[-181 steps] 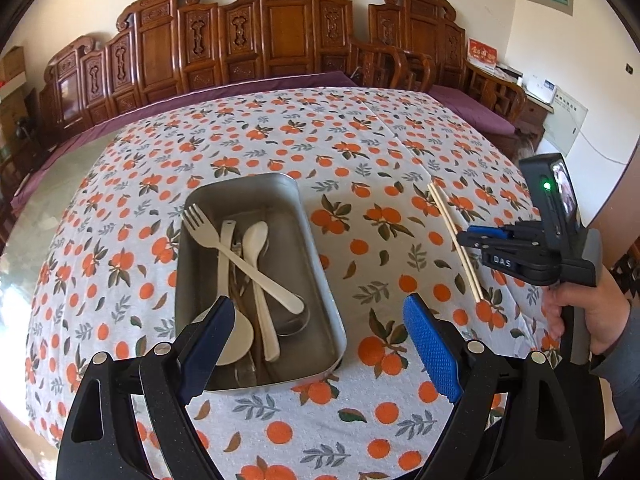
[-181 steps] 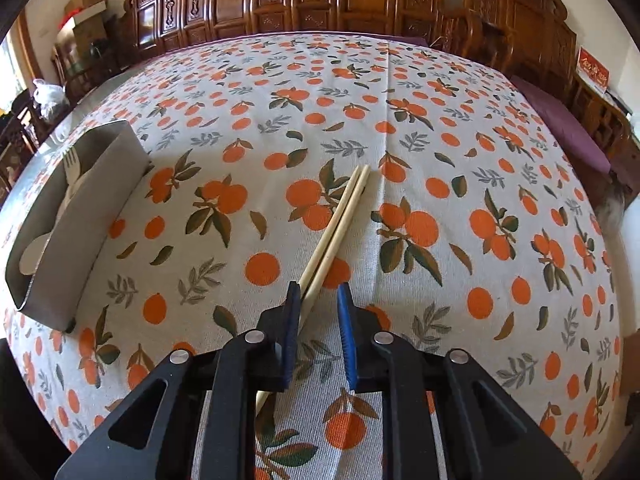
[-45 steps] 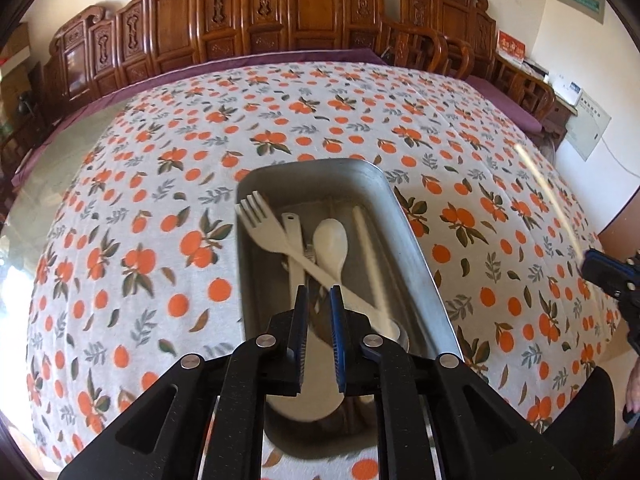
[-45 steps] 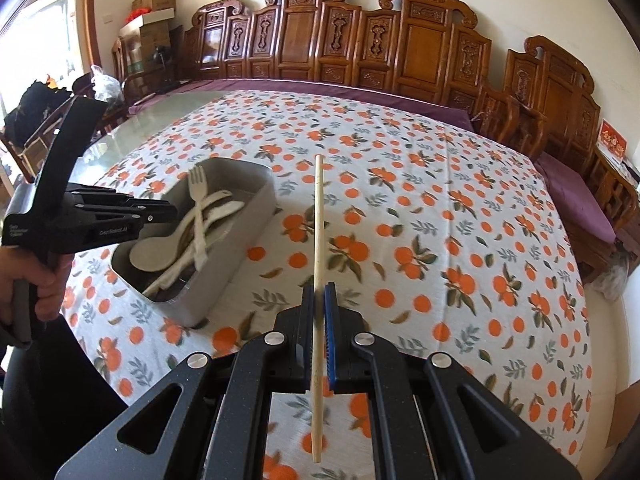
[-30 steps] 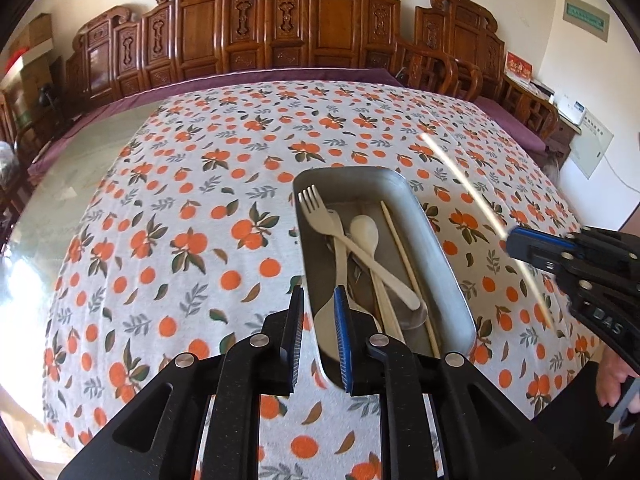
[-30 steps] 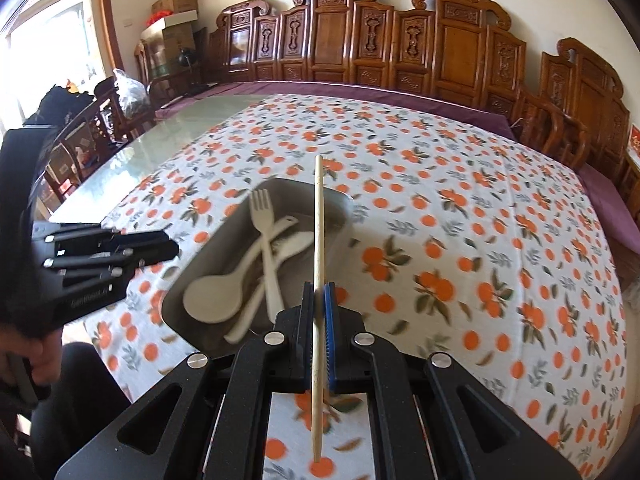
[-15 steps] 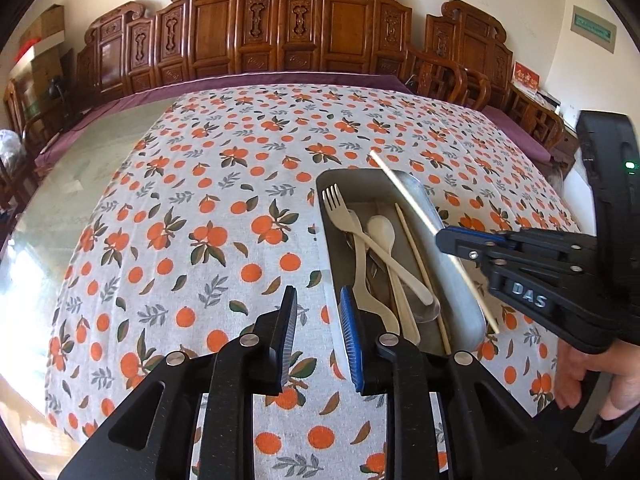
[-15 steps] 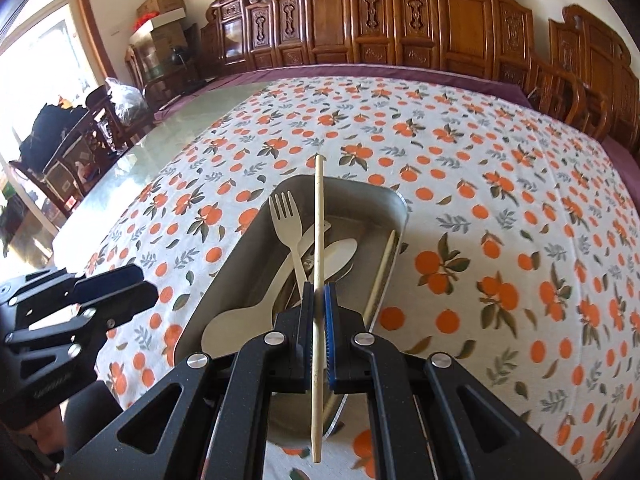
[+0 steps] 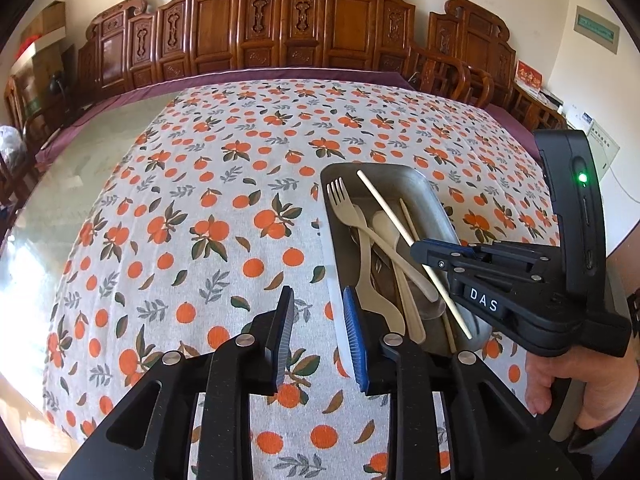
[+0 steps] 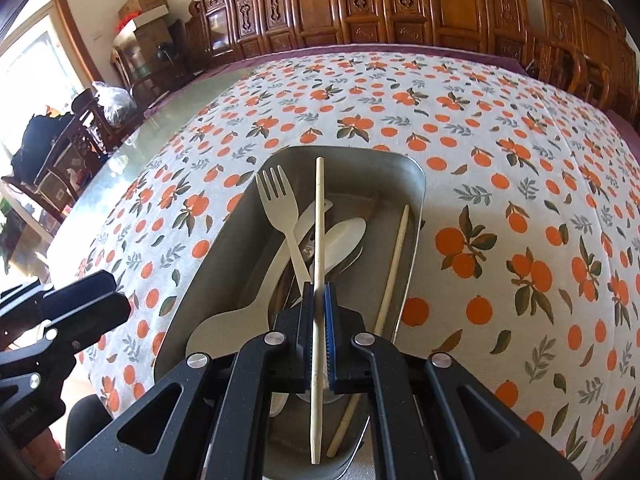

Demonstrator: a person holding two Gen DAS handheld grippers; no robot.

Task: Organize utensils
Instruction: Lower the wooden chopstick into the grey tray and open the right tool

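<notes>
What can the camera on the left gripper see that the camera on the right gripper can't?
Only the left wrist view shows the hand holding the right gripper, and the left gripper with its jaws apart and nothing between them; they have just been opening. Only the right wrist view shows the window side with dark chairs, and the right gripper's pads clamped on a chopstick. Both show the metal tray holding a fork, spoons and a second chopstick, on the orange-print tablecloth.
</notes>
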